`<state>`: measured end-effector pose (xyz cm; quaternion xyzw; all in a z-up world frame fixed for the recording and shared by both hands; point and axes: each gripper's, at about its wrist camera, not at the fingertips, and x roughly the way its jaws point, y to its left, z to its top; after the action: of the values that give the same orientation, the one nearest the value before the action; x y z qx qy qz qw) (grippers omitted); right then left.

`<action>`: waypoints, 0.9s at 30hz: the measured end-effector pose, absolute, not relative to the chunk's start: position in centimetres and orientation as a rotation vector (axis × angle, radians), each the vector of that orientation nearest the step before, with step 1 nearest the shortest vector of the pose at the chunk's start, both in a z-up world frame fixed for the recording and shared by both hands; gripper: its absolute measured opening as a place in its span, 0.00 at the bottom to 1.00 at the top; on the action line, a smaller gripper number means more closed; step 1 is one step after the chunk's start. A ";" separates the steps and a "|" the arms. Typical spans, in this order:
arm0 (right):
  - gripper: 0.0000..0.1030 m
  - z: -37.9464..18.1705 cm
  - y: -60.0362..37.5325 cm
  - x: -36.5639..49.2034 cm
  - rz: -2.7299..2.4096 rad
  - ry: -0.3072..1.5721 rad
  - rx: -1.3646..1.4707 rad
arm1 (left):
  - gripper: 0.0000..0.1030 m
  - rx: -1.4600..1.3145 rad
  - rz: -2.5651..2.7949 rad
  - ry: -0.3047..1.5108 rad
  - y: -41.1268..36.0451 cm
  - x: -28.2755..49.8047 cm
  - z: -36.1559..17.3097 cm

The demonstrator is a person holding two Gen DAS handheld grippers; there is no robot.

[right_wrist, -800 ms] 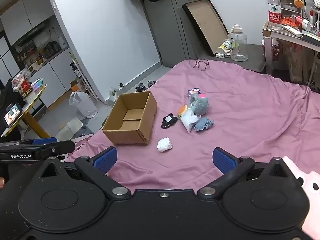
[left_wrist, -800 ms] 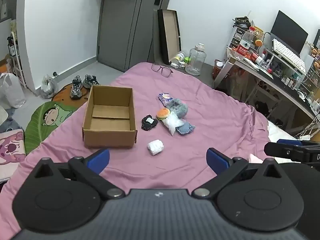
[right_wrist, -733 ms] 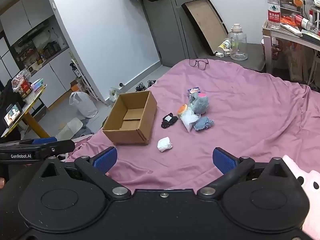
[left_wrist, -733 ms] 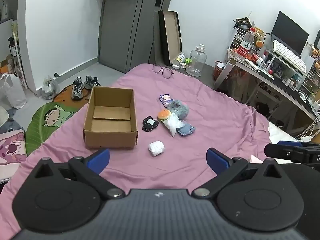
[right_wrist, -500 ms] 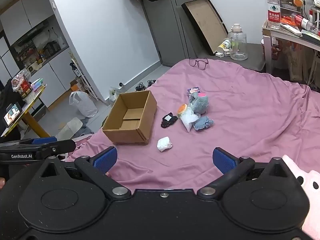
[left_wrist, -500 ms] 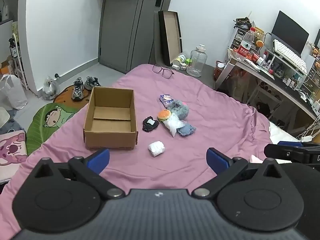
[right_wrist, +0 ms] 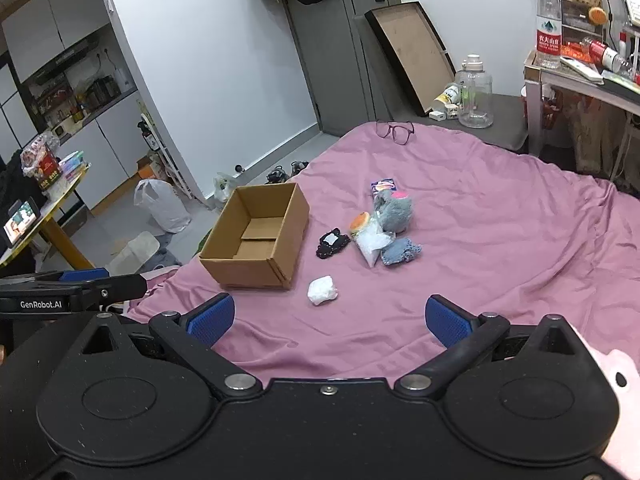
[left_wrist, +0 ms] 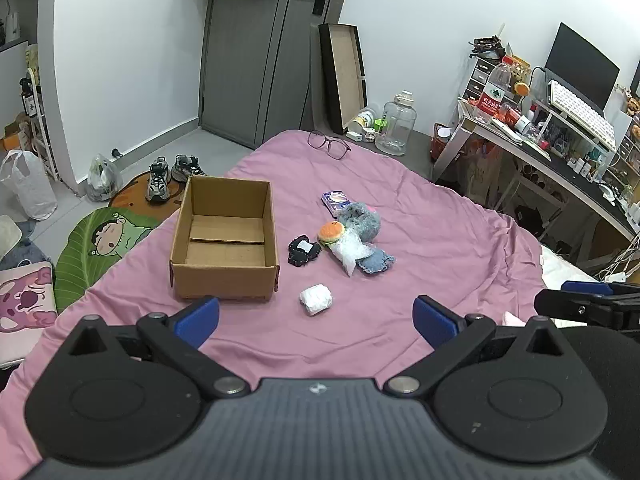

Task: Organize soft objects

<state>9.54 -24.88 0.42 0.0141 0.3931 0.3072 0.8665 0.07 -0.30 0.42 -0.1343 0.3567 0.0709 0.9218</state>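
Above the pink bedspread (left_wrist: 440, 240), left gripper (left_wrist: 316, 320) and right gripper (right_wrist: 330, 320) both agape, empty; scene unchanged.

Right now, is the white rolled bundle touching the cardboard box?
Apart. In the left wrist view, bare pink bedsheet shows between the white rolled bundle and the cardboard box; the right wrist view shows the same gap.

soft items (left_wrist: 347, 236) clustered beside open cardboard box (left_wrist: 225, 236).
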 end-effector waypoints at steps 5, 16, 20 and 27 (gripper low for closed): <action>1.00 0.5 -24.9 9.5 0.642 0.821 0.029 | 0.99 -0.279 0.146 0.731 -0.1 0.1 0.5; 1.00 0.8 -24.8 9.3 0.635 0.813 0.022 | 0.99 -0.285 0.144 0.729 0.4 0.2 0.7; 1.00 0.8 -24.8 9.1 0.632 0.808 0.024 | 0.99 -0.281 0.146 0.728 0.5 0.0 1.0; 1.00 0.9 -24.6 9.0 0.625 0.800 0.012 | 0.99 -0.278 0.145 0.719 0.5 -0.2 1.0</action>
<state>8.96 -24.63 0.90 0.0060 0.3830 0.2992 0.8739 -0.16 0.53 1.03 -0.1354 0.3506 0.0704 0.9240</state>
